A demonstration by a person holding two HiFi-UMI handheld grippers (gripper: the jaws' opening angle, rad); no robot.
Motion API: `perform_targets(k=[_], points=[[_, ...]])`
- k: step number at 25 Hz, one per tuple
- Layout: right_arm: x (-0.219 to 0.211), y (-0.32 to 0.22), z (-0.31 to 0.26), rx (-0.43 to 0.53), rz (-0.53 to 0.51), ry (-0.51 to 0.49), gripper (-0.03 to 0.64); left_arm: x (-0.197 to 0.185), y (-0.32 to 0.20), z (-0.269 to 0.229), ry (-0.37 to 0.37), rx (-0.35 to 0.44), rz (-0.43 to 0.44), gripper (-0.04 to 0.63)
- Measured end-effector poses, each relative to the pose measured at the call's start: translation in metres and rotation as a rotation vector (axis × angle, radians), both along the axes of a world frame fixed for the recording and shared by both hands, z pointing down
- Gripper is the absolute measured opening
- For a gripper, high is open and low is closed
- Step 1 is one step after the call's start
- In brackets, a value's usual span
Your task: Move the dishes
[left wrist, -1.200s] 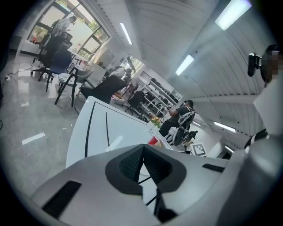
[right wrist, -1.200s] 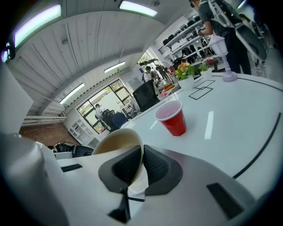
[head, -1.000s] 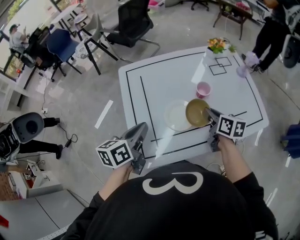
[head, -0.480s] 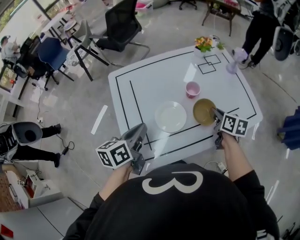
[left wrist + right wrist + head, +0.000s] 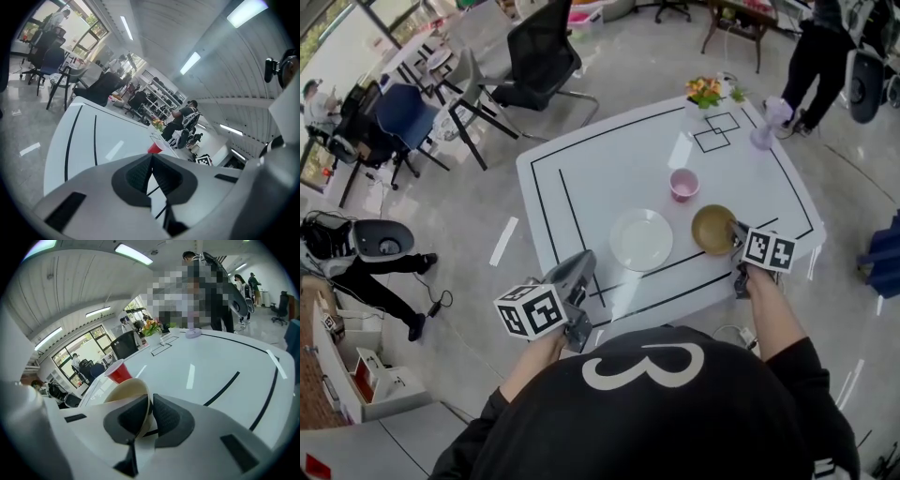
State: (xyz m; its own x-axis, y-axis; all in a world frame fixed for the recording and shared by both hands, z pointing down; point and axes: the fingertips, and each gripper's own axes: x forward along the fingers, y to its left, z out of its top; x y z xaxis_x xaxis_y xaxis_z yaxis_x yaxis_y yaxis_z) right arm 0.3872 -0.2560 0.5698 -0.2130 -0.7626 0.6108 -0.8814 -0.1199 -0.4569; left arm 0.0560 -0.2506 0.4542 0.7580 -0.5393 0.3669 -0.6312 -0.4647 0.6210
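Observation:
A tan bowl (image 5: 712, 229) sits over the white table (image 5: 609, 159), right of a white plate (image 5: 640, 239). My right gripper (image 5: 735, 232) is shut on the bowl's near rim; in the right gripper view the bowl (image 5: 126, 392) has its rim pinched between the two pads (image 5: 166, 416). A red cup (image 5: 683, 184) stands beyond the bowl, also seen as the cup (image 5: 118, 371) in the right gripper view. My left gripper (image 5: 584, 266) hangs off the table's near left edge, shut with nothing in it; its pads (image 5: 140, 174) meet in the left gripper view.
A flower vase (image 5: 705, 92) and a lilac object (image 5: 766, 127) stand at the table's far right. Black chairs (image 5: 534, 58) are beyond the table. A person (image 5: 820, 42) stands at the far right, another person (image 5: 356, 258) crouches at the left.
The right gripper carried the bowl from over the plate to the plate's right side and a little lower. The left gripper has hardly moved.

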Motion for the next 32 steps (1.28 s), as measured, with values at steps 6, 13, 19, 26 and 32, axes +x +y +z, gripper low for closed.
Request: perform_targets(k=[6,13,19,26,32], points=[[0.004,0.001,0.002,0.007,0.018,-0.011,0.081,-0.004,-0.001,-0.001,0.005,0.008,-0.001,0.002],[0.0,0.001,-0.019,0.09,0.037,-0.045,0.253,-0.009,0.004,-0.005,0.015,0.013,0.012,0.002],[-0.013,0.007,-0.062,0.21,-0.026,0.057,0.298,-0.01,0.01,-0.014,0.028,0.04,0.036,0.002],[-0.093,0.038,-0.124,0.396,-0.263,-0.088,0.231,-0.008,0.031,-0.037,0.023,0.123,0.112,0.003],[-0.182,0.078,-0.177,0.547,-0.553,-0.092,0.124,-0.008,0.054,-0.066,0.023,0.232,0.184,0.003]])
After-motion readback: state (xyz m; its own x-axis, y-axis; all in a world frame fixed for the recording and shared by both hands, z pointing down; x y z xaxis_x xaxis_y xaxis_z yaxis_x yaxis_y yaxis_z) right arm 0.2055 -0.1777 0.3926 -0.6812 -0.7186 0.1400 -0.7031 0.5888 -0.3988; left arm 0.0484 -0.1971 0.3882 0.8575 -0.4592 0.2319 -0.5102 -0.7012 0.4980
